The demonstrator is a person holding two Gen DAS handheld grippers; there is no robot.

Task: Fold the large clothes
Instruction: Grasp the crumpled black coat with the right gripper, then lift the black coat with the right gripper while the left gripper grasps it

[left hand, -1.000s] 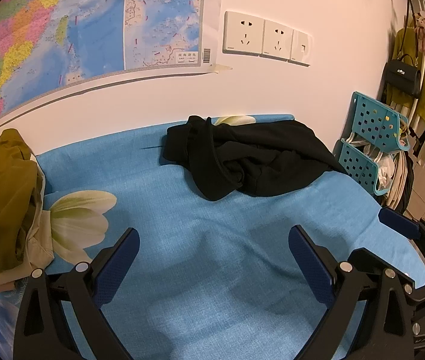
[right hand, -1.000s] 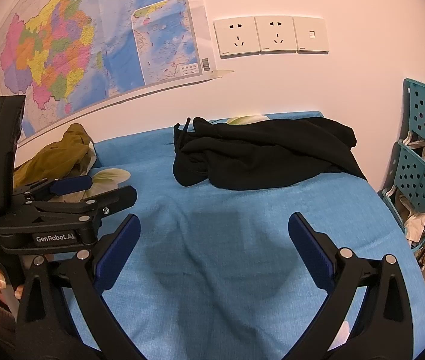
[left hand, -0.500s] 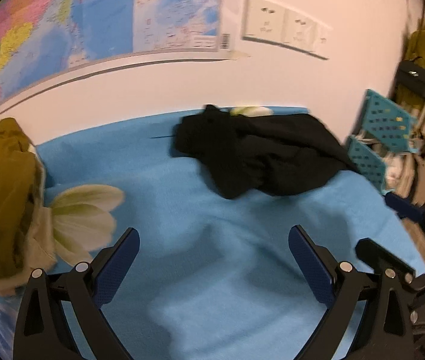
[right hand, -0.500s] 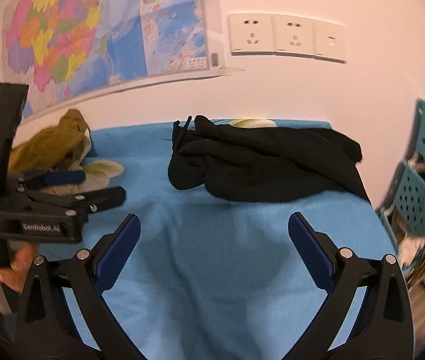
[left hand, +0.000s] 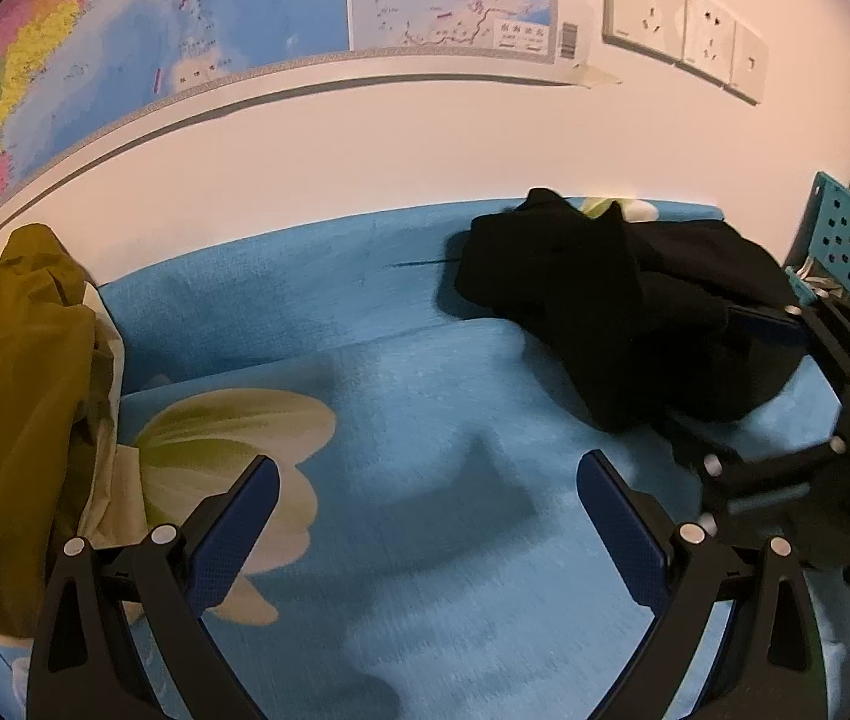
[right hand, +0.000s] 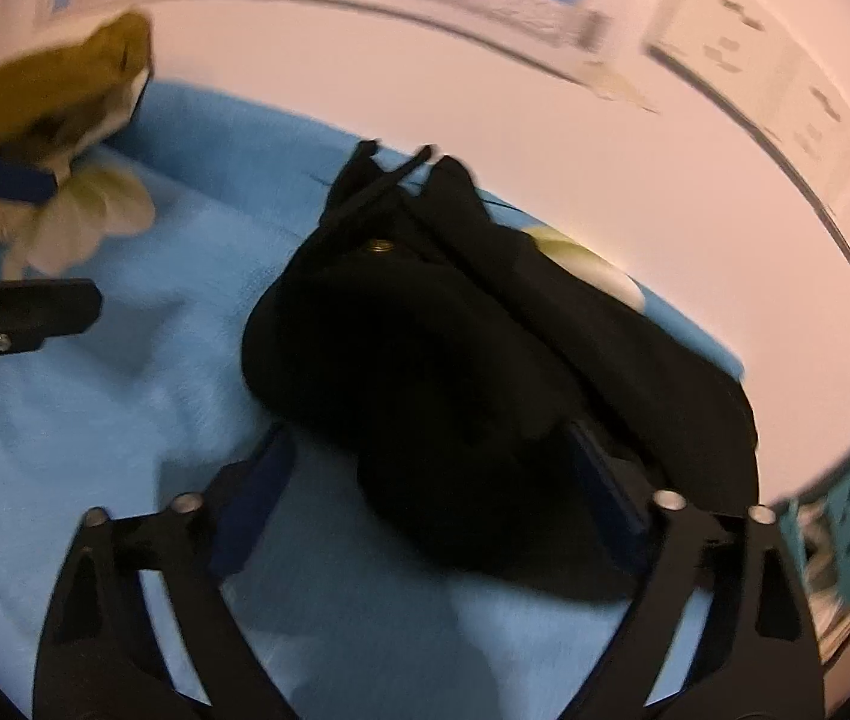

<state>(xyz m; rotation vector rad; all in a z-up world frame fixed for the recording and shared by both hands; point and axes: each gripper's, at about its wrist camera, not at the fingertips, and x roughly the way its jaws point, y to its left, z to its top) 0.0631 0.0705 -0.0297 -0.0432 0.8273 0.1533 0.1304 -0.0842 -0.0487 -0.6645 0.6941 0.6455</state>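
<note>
Black garment [right hand: 472, 396] lies crumpled on the blue bed sheet [left hand: 425, 540] close to the wall, at about two o'clock in my left wrist view and dead centre in my right. My right gripper [right hand: 425, 498] sits at the garment's near edge; its jaws have just been closing, and the cloth bulges between the blue pads, but blur keeps me from confirming that they press on it. My left gripper [left hand: 425, 510] has its jaws spread wide over bare sheet, nothing between them. An olive garment [left hand: 11, 396] is heaped at nine o'clock in the left view, beside a printed flower [left hand: 227, 432]. A map [left hand: 185, 30] and wall sockets [left hand: 682, 30] hang above. A teal perforated rack [left hand: 838, 234] stands at three o'clock.
</note>
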